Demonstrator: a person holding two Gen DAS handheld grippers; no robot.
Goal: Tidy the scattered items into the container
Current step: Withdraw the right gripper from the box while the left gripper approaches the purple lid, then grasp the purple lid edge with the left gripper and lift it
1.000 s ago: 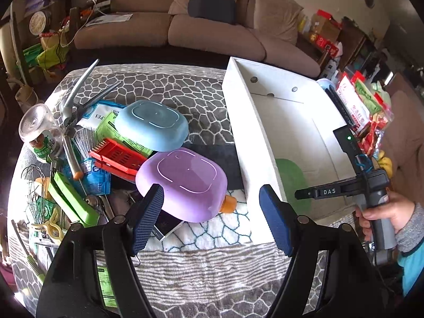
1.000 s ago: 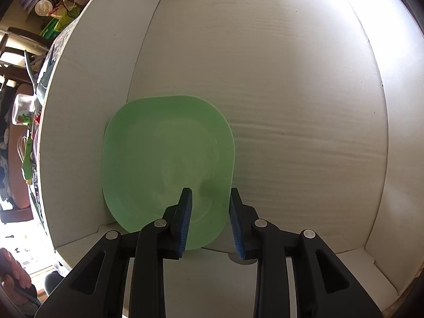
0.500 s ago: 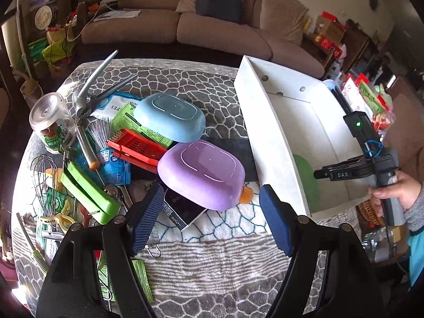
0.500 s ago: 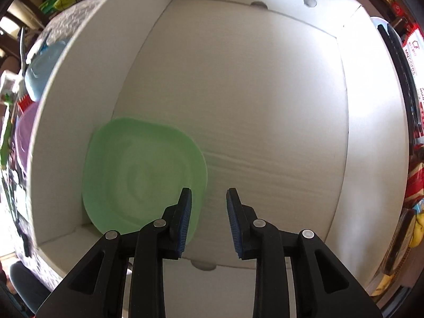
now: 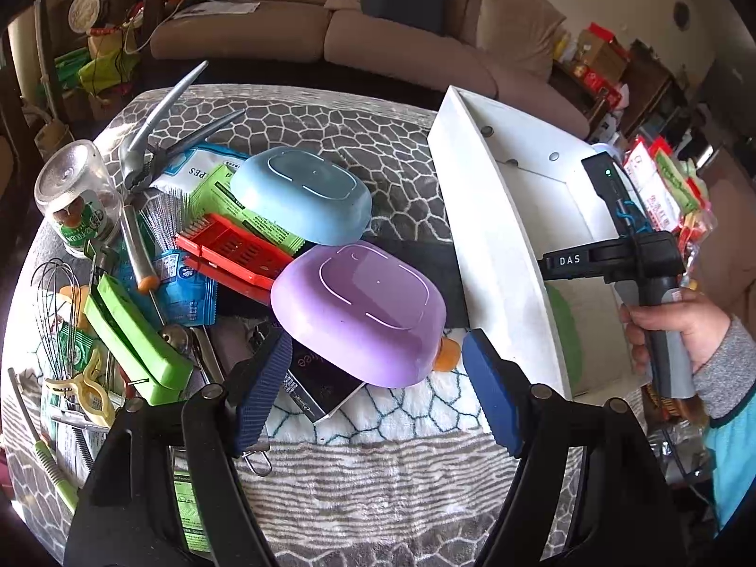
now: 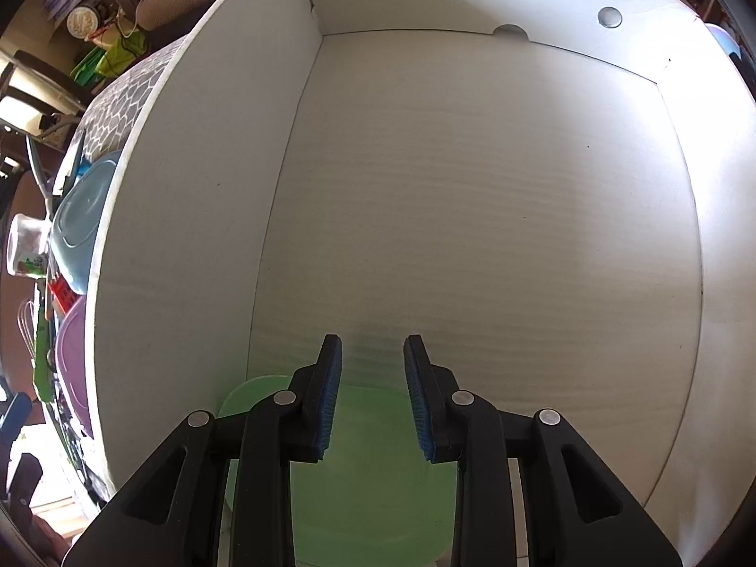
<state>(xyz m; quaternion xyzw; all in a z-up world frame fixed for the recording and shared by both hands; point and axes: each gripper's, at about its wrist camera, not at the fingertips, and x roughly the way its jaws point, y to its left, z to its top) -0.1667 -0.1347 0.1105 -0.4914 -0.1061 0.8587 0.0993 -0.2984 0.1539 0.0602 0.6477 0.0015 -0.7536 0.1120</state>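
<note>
The white box (image 5: 491,236) stands on the right of the patterned table; a green plate (image 6: 368,463) lies flat on its floor at the near left corner. My right gripper (image 6: 371,397) is open and empty, above the plate inside the box (image 6: 472,212); its body shows in the left wrist view (image 5: 614,255). My left gripper (image 5: 373,378) is wide open and empty, its jaws either side of an upturned purple bowl (image 5: 359,307). An upturned blue bowl (image 5: 302,201) lies behind it.
A pile lies left of the bowls: red basket (image 5: 231,250), green box (image 5: 132,330), tongs (image 5: 156,151), whisk (image 5: 56,307), glass jar (image 5: 78,198), packets, a dark box (image 5: 316,382). A sofa (image 5: 330,33) is behind the table. Snack packets (image 5: 661,184) lie right of the box.
My right gripper has let go of the green plate, lifted and pulled back, so the plate now lies under it. My left gripper has moved closer to the purple bowl.
</note>
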